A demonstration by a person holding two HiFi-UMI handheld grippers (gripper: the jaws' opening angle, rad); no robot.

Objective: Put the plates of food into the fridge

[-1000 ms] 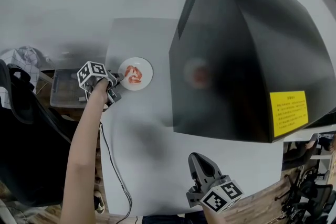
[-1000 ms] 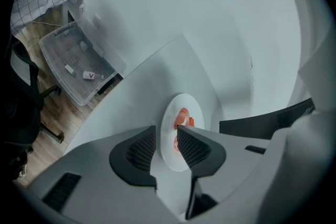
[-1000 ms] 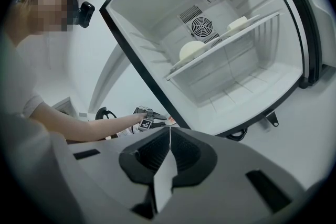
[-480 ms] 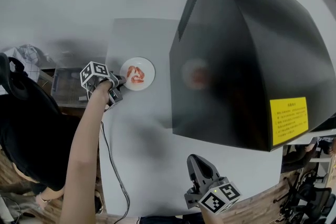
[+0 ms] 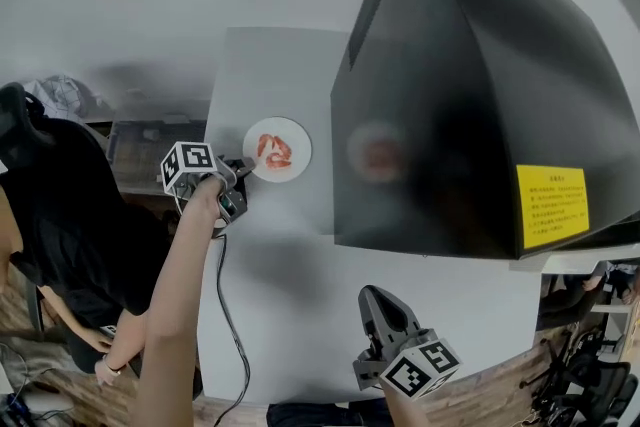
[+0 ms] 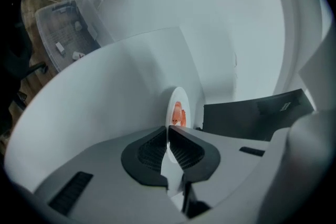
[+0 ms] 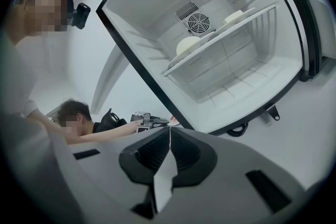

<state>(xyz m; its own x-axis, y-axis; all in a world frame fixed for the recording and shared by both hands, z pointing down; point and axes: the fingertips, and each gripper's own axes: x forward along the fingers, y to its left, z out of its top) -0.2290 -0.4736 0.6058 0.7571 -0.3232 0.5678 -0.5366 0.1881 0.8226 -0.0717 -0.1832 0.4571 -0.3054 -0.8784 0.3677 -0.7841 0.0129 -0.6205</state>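
Note:
A white plate (image 5: 277, 149) with red food lies on the white table (image 5: 290, 315), left of the black fridge (image 5: 470, 115). My left gripper (image 5: 245, 166) is at the plate's near-left rim. In the left gripper view the plate (image 6: 177, 108) shows edge-on and runs between the pads of my left gripper (image 6: 168, 132), whose jaws have just been closing and now pinch the rim. My right gripper (image 5: 373, 301) hangs over the table's front edge. In its own view the right gripper (image 7: 169, 131) is shut with nothing held, facing the open fridge (image 7: 220, 60).
Two white dishes (image 7: 188, 44) stand on the fridge's shelf (image 7: 220, 34). A grey crate (image 5: 140, 150) sits beyond the table's left edge. A person in black (image 5: 70, 235) crouches at the left. A cable (image 5: 228, 325) hangs along the table's left side.
My left gripper has shut on the plate's rim and moved right toward the fridge, taking the plate with it. The right gripper has not moved.

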